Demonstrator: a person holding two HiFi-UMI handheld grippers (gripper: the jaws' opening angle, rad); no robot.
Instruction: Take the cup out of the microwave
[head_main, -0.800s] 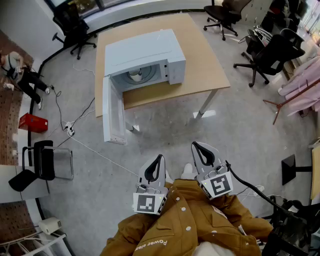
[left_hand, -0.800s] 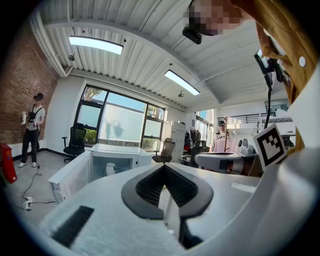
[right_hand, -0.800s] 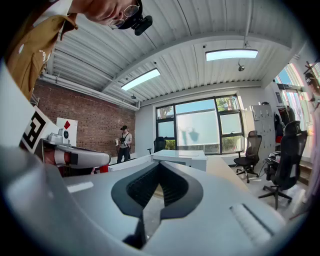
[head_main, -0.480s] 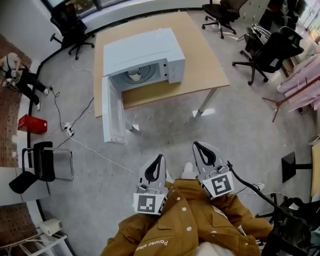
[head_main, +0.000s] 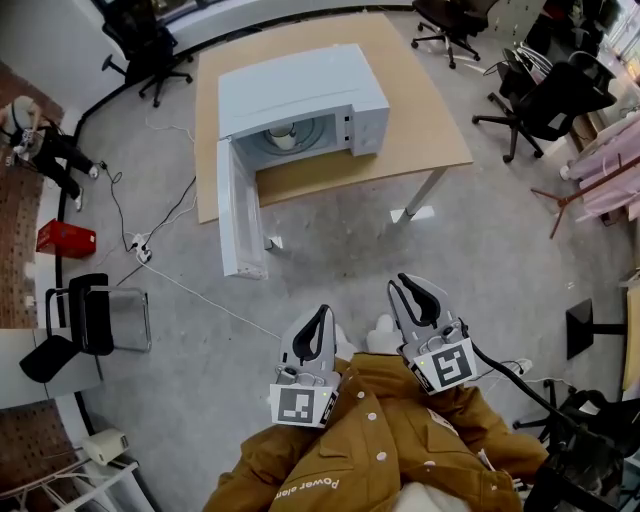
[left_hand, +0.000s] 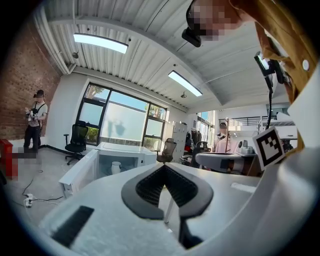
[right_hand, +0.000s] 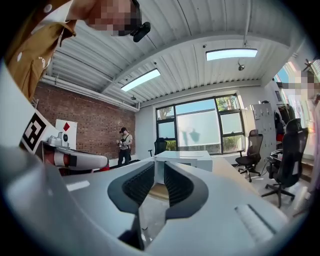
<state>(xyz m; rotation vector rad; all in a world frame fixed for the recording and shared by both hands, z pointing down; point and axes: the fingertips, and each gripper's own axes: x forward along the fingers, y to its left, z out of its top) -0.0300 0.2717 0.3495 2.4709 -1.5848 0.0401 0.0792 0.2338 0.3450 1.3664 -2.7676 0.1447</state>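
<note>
A white microwave (head_main: 300, 95) stands on a wooden table (head_main: 430, 120) with its door (head_main: 240, 215) swung wide open to the left. A white cup (head_main: 282, 135) sits inside the cavity, also seen in the left gripper view as the cup (left_hand: 116, 167). Both grippers are held close to the person's brown jacket, far from the table, pointing toward the microwave. My left gripper (head_main: 322, 311) is shut, its tips meeting on nothing. My right gripper (head_main: 400, 282) shows a narrow gap between its pads in the right gripper view, with nothing in it.
Grey floor lies between me and the table. A white cable (head_main: 190, 300) crosses the floor at left, near a black chair (head_main: 85, 320) and a red box (head_main: 62, 238). Office chairs (head_main: 545, 95) stand at right. Another person (head_main: 35, 150) stands far left.
In the head view the microwave and table have slid slightly lower and to the right. Both grippers stay by the body with jaws unchanged.
</note>
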